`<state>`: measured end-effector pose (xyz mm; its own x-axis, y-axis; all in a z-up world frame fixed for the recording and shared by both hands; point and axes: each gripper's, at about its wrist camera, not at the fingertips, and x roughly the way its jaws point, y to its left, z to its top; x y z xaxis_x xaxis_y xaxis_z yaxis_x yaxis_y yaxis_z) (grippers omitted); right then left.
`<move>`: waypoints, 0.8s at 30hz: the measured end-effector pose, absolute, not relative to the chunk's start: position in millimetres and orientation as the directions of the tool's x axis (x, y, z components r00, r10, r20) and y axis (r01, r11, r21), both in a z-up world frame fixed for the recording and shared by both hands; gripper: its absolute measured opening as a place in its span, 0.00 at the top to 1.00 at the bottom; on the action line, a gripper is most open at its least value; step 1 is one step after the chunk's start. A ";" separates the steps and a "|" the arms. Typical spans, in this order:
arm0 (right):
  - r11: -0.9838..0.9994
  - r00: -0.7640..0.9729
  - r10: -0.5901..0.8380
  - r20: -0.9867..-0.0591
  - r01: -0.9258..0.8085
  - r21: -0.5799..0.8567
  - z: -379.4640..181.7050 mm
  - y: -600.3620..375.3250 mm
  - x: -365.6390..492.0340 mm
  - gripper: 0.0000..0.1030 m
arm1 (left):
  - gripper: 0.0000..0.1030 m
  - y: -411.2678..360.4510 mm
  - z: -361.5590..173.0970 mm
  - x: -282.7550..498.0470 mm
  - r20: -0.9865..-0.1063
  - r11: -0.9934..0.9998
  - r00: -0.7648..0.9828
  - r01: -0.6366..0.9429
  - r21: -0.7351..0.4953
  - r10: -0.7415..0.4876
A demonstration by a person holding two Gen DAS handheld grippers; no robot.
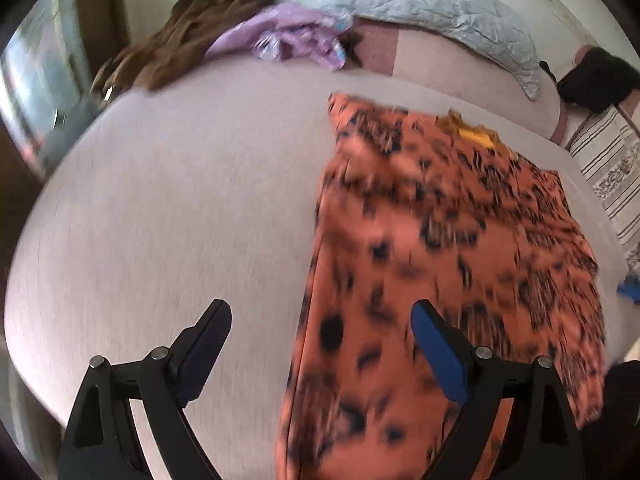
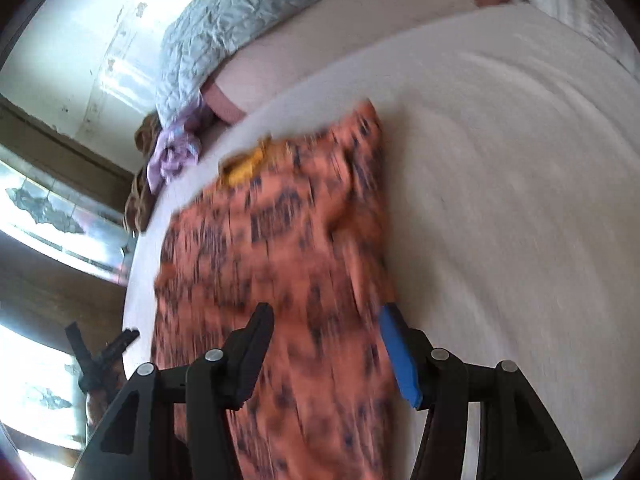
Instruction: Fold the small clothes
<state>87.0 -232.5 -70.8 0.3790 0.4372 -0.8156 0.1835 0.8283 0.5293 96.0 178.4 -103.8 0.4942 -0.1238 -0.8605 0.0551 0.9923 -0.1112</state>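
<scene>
— Where lay the orange patterned garment [image 1: 440, 248]?
— Spread flat on the pale bed [image 1: 180, 200], toward its right edge.
— And the left gripper [image 1: 320, 344]?
— Fingers wide, empty, straddling the cloth's left edge.
— The right gripper [image 2: 326, 344]?
— Spread wide too, gripping nothing, above the cloth.

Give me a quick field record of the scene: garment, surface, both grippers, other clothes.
garment: orange patterned garment, spread flat, yellow patch at far end
surface: pale bed cover
left gripper: open, holding nothing, over the garment's left edge
right gripper: open, holding nothing, above the garment's near end
other clothes: purple garment and brown garment heaped at far edge
image quality: motion blur in both views
</scene>
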 end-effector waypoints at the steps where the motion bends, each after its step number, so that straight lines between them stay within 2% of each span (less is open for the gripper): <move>1: 0.828 0.358 0.440 -0.823 0.192 0.526 -71.7 -234.7 67.2 0.43 | 0.11 180.8 -105.7 84.1 -0.863 0.991 0.487 0.054 -0.123 -0.134; 8: 0.769 0.251 0.478 -0.842 0.343 0.539 -122.3 -214.8 -54.4 0.43 | 0.11 180.2 -119.1 34.7 -0.890 0.985 0.423 0.045 -0.164 -0.167; 15: 0.738 0.274 0.490 -0.828 0.375 0.561 -132.1 -206.0 -77.0 0.42 | 0.11 178.1 -129.3 15.0 -0.915 0.987 0.370 0.039 -0.154 -0.157; 18: 0.725 0.270 0.508 -0.818 0.377 0.576 -136.4 -201.5 -75.9 0.50 | 0.12 184.3 -137.4 9.9 -0.932 0.988 0.328 0.012 -0.156 -0.152; 19: 0.719 0.271 0.518 -0.811 0.375 0.585 -135.5 -202.8 -76.7 0.58 | 0.19 185.4 -138.2 9.0 -0.933 0.987 0.326 0.011 -0.161 -0.155; 20: 0.716 0.273 0.523 -0.808 0.374 0.590 -134.4 -200.8 -75.6 0.60 | 0.25 186.5 -139.2 8.9 -0.934 0.986 0.318 0.007 -0.166 -0.160; 21: 0.716 0.276 0.524 -0.806 0.369 0.592 -132.3 -200.4 -75.3 0.60 | 0.43 188.1 -141.8 9.2 -0.940 0.985 0.299 -0.001 -0.174 -0.166; 22: 0.723 0.279 0.518 -0.808 0.362 0.589 -129.9 -200.9 -75.8 0.60 | 0.55 189.9 -143.9 8.9 -0.946 0.986 0.285 -0.013 -0.169 -0.158; 24: 0.724 0.283 0.517 -0.808 0.359 0.589 -129.1 -196.7 -73.3 0.60 | 0.57 192.4 -143.3 7.2 -0.949 0.987 0.277 -0.025 -0.160 -0.147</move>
<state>-73.3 -196.7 -129.1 0.2834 0.5167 -0.8079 0.3593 0.7239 0.5890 7.2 192.4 -143.3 0.2774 -0.1471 -0.9494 -0.0246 0.9868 -0.1600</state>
